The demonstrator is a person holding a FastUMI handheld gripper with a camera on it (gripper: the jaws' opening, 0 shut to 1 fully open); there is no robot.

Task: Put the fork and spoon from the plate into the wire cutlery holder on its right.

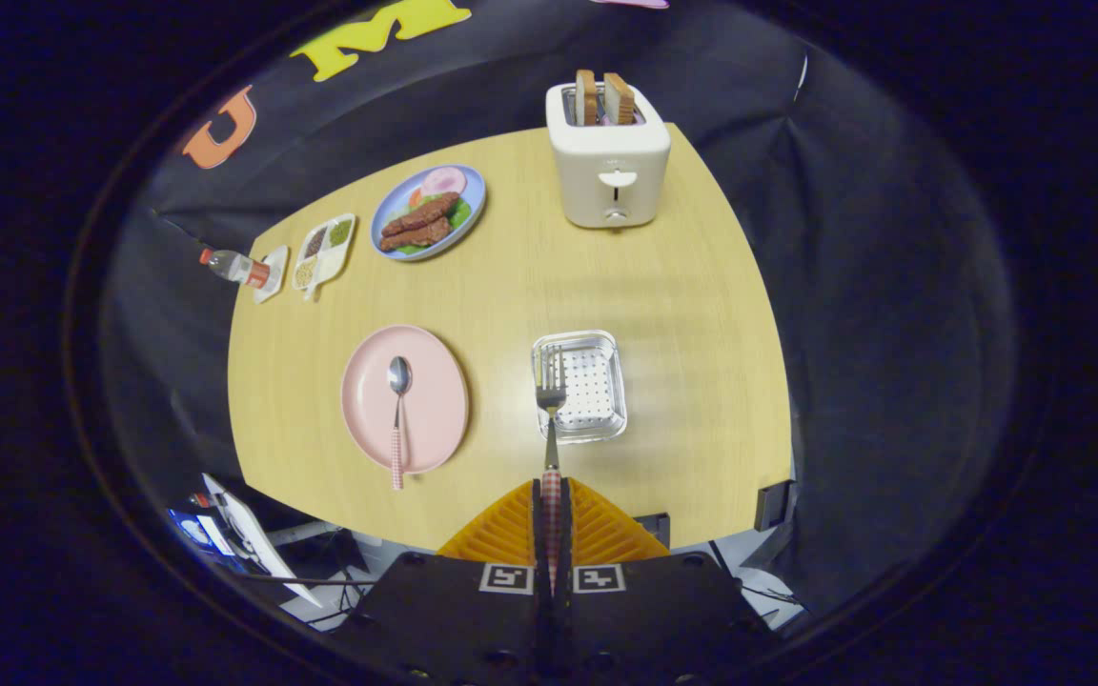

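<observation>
Gripper view: the gripper (550, 505) has its two orange fingers (501, 534) pressed close together on the checked handle of the fork (550, 419), which juts straight ahead from between them, tines forward. The tines appear over the near left part of the wire cutlery holder (606, 419), a square perforated basket on the wooden table (663, 314); how high the fork hangs above it cannot be told from this angle. Left of the holder and well apart from it lies the pink plate (435, 419), with the spoon (397, 410) on it — bowl away from the gripper, checked handle reaching over the near rim. Beyond, at the far side of the table, stand a white toaster (609, 162) with two slices of bread, a blue plate of food (473, 186), a small divided dish (325, 250) and a bottle (234, 268) lying on its side.

The step in hand looks like the fork's delivery — carried over and about to go in. The next move calls for bringing the tines fully inside the basket's rim, lowering, then parting the fingers; after that the spoon remains to be fetched from the plate
</observation>
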